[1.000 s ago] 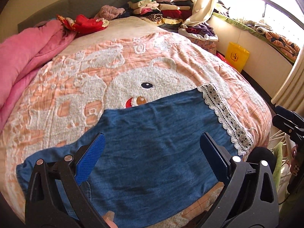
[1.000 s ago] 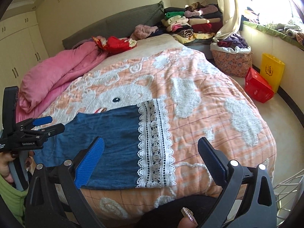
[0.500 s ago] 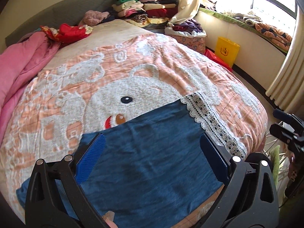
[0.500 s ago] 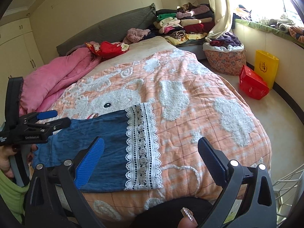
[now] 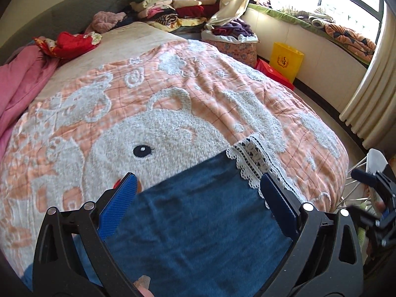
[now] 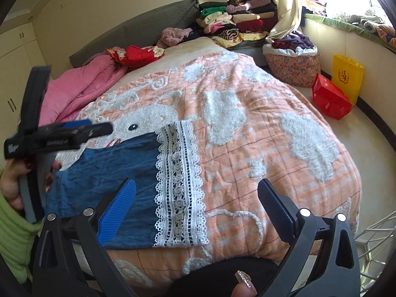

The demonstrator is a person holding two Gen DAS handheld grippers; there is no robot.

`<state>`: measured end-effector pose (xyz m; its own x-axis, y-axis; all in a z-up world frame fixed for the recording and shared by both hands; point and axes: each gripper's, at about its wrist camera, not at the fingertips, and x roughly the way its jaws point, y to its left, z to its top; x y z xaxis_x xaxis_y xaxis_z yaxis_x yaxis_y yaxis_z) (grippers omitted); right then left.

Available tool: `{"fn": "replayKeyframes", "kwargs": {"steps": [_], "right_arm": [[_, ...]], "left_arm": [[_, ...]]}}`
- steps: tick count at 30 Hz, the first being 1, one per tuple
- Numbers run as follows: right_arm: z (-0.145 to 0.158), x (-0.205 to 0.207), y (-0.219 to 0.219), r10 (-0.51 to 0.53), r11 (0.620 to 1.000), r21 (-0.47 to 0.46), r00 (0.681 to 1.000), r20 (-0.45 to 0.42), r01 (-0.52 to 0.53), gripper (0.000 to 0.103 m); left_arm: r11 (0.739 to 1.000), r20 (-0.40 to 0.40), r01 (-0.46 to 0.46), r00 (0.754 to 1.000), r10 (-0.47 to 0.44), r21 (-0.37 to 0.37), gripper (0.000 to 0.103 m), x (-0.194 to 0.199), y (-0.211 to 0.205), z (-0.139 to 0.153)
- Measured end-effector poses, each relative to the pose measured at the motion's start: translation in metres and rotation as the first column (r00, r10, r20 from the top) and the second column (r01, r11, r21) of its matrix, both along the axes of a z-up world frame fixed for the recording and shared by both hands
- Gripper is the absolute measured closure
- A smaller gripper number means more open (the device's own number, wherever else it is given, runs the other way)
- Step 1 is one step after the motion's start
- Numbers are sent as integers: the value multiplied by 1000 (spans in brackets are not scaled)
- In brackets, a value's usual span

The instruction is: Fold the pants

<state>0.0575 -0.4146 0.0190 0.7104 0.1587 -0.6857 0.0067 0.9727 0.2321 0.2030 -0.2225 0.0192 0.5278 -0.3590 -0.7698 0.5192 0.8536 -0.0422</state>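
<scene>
Pants: one blue denim pair [image 6: 111, 173] is laid flat at the near edge of the bed, on the peach bear quilt [image 6: 247, 136].
Lace hem: one white band [image 6: 178, 185] is seen at the garment's right end.
Handling: the cloth is judged soft, light and limp, so sagging is expected when lifted; it is best taken at the hem corners or the waist edge.
Left gripper [image 5: 198, 210]: held over the denim, jaws spread wide, nothing gripped.
Right gripper [image 6: 198, 212]: held over the lace end and quilt, jaws released, empty.
Pink duvet [image 6: 81, 86]: one, bunched at the bed's left.
Folded clothes pile [image 6: 235, 22]: one stack, beyond the headboard end.
Bags on floor: one yellow bag [image 6: 346, 76], one red bag [image 6: 329, 99].
</scene>
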Motion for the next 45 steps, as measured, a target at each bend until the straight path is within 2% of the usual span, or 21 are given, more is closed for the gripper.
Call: {"fn": "replayKeyframes", "kwargs": {"steps": [8,11,14,20,25,26,29,31,33,37,41,45], "right_arm": [[-26,7,10,30,999,35,997,-67,-27,5],[-37,10,20,59,997,47,993,-101,-55,5],[-44,13,29,78,996,42,989,-124,-74,5],[-55,17,33,71,997,45,984,-163,-64,5],[-66,24,28,69,996,71,976,-207,-55,5],[-68,25,28,68,996,75,974,-215,-53,5],[-70,26,28,86,993,103,974,-211,-65,5],[-69,26,28,98,990,119,976,-196,-75,12],[-69,25,29,105,989,119,977,-187,-84,27],[-74,30,27,117,984,158,975,-190,-87,33],[-75,33,21,112,979,191,976,-185,-76,45],[-74,30,19,117,972,220,979,-168,-78,52]], "left_arm": [[997,-25,77,997,-77,28,10,27,-29,-23],[992,-85,111,991,-106,59,10,37,-43,-43],[988,-102,132,987,-124,79,10,43,-52,-57],[983,-156,181,972,-173,41,10,51,-60,-78],[978,-171,206,964,-201,11,28,49,-62,-82],[977,-172,212,963,-208,3,34,48,-62,-82],[973,-174,230,958,-228,-4,43,45,-62,-79],[969,-183,246,951,-247,-28,50,44,-62,-78],[967,-185,252,949,-254,-34,51,45,-62,-79],[966,-178,256,950,-256,-26,51,45,-66,-84],[967,-174,253,952,-254,-29,52,45,-66,-84],[964,-166,263,950,-265,-31,65,41,-66,-82]]}}
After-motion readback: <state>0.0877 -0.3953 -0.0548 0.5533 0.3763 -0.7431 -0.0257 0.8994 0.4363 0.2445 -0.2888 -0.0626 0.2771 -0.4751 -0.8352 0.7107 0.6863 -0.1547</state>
